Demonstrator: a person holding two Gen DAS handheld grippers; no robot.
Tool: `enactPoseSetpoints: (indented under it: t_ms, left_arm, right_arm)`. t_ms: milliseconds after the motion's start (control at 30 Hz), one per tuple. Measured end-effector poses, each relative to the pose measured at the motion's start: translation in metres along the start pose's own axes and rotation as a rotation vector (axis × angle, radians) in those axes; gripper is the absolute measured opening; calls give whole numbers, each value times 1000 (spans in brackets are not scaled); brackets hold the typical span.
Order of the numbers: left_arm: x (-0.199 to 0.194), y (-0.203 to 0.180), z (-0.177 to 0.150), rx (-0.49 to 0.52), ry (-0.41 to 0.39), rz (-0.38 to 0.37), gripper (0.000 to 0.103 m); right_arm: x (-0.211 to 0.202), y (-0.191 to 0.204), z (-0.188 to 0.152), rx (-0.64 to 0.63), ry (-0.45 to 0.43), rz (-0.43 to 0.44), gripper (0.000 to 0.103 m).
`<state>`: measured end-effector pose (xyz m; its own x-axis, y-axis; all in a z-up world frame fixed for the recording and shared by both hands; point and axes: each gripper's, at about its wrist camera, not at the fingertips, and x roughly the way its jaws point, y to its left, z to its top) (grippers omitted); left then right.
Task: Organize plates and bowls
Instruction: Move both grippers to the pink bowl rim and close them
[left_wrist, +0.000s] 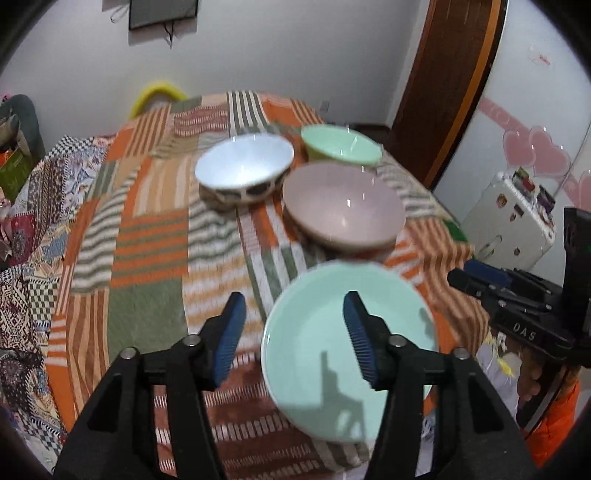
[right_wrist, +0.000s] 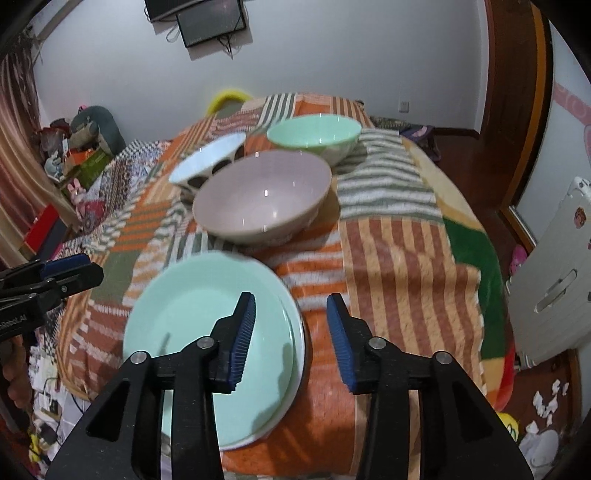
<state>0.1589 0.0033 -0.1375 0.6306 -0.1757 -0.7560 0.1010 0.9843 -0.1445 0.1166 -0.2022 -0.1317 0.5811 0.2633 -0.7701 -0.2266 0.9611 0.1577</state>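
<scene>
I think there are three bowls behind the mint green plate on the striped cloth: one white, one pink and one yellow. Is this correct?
Not quite: no bowl is yellow. Behind the mint green plate on the striped cloth stand a white bowl, a pink bowl and a mint green bowl, as the right wrist view shows. The rest is correct.

A lived-in room of a home, likely a bedroom. Ahead of the tongs lies a patchwork blanket (right_wrist: 406, 240) in orange, green and cream stripes, spread over a bed or table. On the white wall beyond hangs a dark screen (right_wrist: 210, 22). Far left are stuffed toys (right_wrist: 92, 125) and clutter; to the right stand a wooden door frame (left_wrist: 454, 85) and pink heart stickers (left_wrist: 535, 151).
</scene>
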Motion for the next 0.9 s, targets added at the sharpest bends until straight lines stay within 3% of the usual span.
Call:
enactPoseSetpoints:
  t_ms: [233, 567, 900]
  left_arm:
    - [21, 6, 32, -51, -19, -18, 65]
    - [83, 12, 64, -59, 16, -9, 65]
    - [137, 19, 77, -68, 56, -20, 64]
  right_arm:
    - [2, -4, 30, 16, -67, 4, 59]
    - [39, -19, 64, 50, -72, -22, 59]
    - [72, -23, 69, 51, -24, -27, 59]
